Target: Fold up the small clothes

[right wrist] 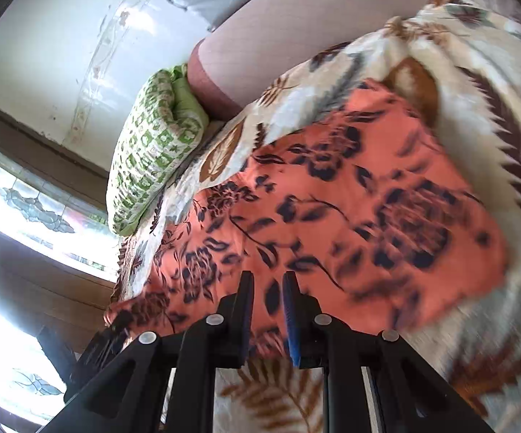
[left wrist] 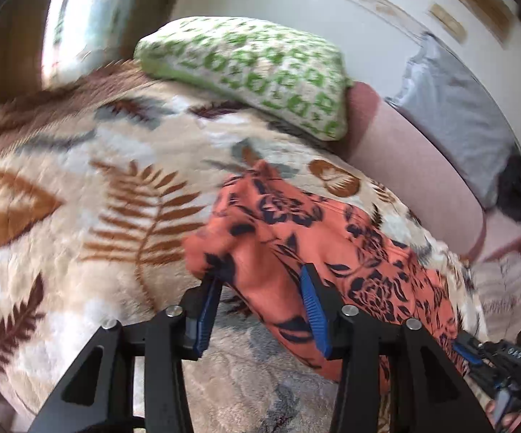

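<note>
Garment: an orange cloth (left wrist: 296,238) with dark navy flower and leaf print is lying on the bed, thin and soft, rumpled into folds in the left wrist view, spreading flatter as a broad panel in the right wrist view (right wrist: 350,198).
Garment position: it is resting on the blanket, in the middle of the bed, near the pillow but apart from it.
Left gripper (left wrist: 258,296): its jaws are standing apart, released, with a bunched edge of the cloth sitting between the blue ribbed pads (left wrist: 312,310); the pads are not pressing on it (the far pad is lying just against the fabric's fold).
Right gripper (right wrist: 267,306): its jaws are sitting nearly together with only a slim gap, cloth showing behind that gap; whether the fabric is pinched I cannot tell, the frame being blurred there.
Gripper build: black angular fingers with round silver pins at the joints.
Blanket (left wrist: 98,187): a plush, fleecy cream cover is carrying large brown fern fronds, rust leaves and grey foliage, and is wrinkling toward the edge.
Pillow (left wrist: 253,68): a plump cushion with a green-and-white block pattern is lying at the head of the bed, on the blanket.
Bed edge (left wrist: 415,176): a smooth mauve padded side is running along past the blanket.
Room: a pale wall (right wrist: 51,36) with a faint vine border, and a bright window (right wrist: 33,202) with leaded glass motifs, is glaring strongly.
Grey cloth (left wrist: 455,115): it is lying beyond the mauve side.
</note>
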Motion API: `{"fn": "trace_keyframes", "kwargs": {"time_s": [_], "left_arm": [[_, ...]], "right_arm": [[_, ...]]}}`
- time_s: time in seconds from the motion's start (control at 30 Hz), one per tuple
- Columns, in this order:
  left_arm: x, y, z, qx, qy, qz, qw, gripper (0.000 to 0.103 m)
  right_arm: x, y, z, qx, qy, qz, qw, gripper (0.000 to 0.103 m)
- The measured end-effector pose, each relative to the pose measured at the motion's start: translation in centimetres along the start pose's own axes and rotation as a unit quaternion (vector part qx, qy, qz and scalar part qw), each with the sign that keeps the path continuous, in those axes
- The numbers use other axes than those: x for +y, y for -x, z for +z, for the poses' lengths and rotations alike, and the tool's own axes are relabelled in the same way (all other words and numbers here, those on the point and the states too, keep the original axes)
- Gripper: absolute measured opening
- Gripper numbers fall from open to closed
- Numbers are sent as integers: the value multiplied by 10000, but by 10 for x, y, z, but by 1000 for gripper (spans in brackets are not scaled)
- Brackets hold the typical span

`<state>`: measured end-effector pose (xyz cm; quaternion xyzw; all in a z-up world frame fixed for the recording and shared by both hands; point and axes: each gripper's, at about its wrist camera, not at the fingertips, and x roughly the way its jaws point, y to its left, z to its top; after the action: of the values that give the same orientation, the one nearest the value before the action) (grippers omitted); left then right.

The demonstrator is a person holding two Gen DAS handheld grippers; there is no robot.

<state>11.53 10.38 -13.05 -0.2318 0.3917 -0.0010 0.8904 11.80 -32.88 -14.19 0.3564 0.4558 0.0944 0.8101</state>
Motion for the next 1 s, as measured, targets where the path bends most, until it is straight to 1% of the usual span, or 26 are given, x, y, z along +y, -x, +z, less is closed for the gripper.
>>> {"fn": "trace_keyframes", "kwargs": {"time_s": [0.03, 0.07, 0.1, 0.13, 0.17, 0.2, 0.23, 0.27, 0.3, 0.33, 0.4, 0.47, 0.5, 0.57, 0.6, 0.63, 0.7, 0.73, 0.77, 0.8, 0.83, 0.87, 0.93, 1.0], "left_arm": [[6, 2, 1, -90, 138, 186, 9997, 55], [11, 8, 3, -275, 222, 428, 9985, 61], [12, 15, 5, -473, 258, 572, 9969, 64], [14, 21, 6, -664, 286, 663, 9952, 65], [14, 28, 7, -875, 287, 712, 9932, 69], [9, 33, 7, -1112, 171, 734, 9909, 76], [4, 34, 7, -1180, -2, 724, 9904, 78], [-4, 31, 6, -1147, -230, 619, 9912, 78], [-11, 27, 5, -1070, -393, 450, 9925, 78], [-18, 23, 2, -965, -547, 307, 9934, 78], [-37, 7, -4, -563, -918, 154, 9941, 78], [-53, -15, -13, -39, -1209, -61, 9926, 78], [-59, -22, -15, 96, -1277, -107, 9917, 78], [-67, -35, -21, 294, -1381, -93, 9899, 78], [-68, -41, -23, 368, -1383, 31, 9897, 78], [-66, -46, -23, 415, -1354, 148, 9898, 78], [-60, -59, -27, 626, -1342, 390, 9882, 78], [-59, -63, -31, 683, -1465, 519, 9855, 78], [-62, -64, -35, 633, -1652, 593, 9824, 78], [-66, -63, -39, 555, -1900, 717, 9776, 78], [-68, -62, -42, 516, -2038, 803, 9743, 78], [-67, -62, -45, 508, -2093, 817, 9731, 78], [-64, -63, -45, 541, -2065, 766, 9739, 78], [-63, -63, -43, 573, -2072, 743, 9738, 79]], "right_arm": [[6, -11, 7, 12, 78, -50, 10000, 19], [9, -20, 13, 11, 137, -73, 9999, 19], [13, -28, 17, 36, 181, -96, 9998, 19], [18, -41, 24, 103, 250, -151, 9995, 19], [20, -51, 28, 141, 328, -214, 9991, 19], [24, -64, 30, 219, 468, -329, 9981, 19], [23, -76, 31, 375, 545, -437, 9969, 19], [21, -88, 29, 601, 588, -519, 9951, 19], [19, -102, 24, 993, 634, -623, 9911, 19], [17, -110, 17, 1273, 710, -690, 9869, 21], [21, -104, 5, 1232, 1084, -692, 9840, 21], [19, -96, -12, 1428, 1179, -709, 9801, 21], [17, -89, -20, 1406, 1221, -674, 9802, 21], [11, -78, -30, 1397, 1203, -572, 9812, 22], [6, -74, -36, 1531, 1124, -530, 9804, 21], [0, -74, -46, 1806, 1024, -456, 9771, 21], [-4, -59, -57, 1621, 1187, -483, 9784, 16], [-5, -54, -57, 1600, 1152, -494, 9791, 15], [-6, -52, -55, 1633, 1069, -458, 9797, 14], [-5, -51, -50, 1703, 992, -415, 9795, 14], [-3, -48, -43, 1760, 959, -357, 9791, 15], [3, -42, -33, 1640, 994, -268, 9811, 17], [20, -27, -9, 1151, 1156, -163, 9865, 17], [33, -29, 12, 921, 1275, -210, 9873, 19]]}}
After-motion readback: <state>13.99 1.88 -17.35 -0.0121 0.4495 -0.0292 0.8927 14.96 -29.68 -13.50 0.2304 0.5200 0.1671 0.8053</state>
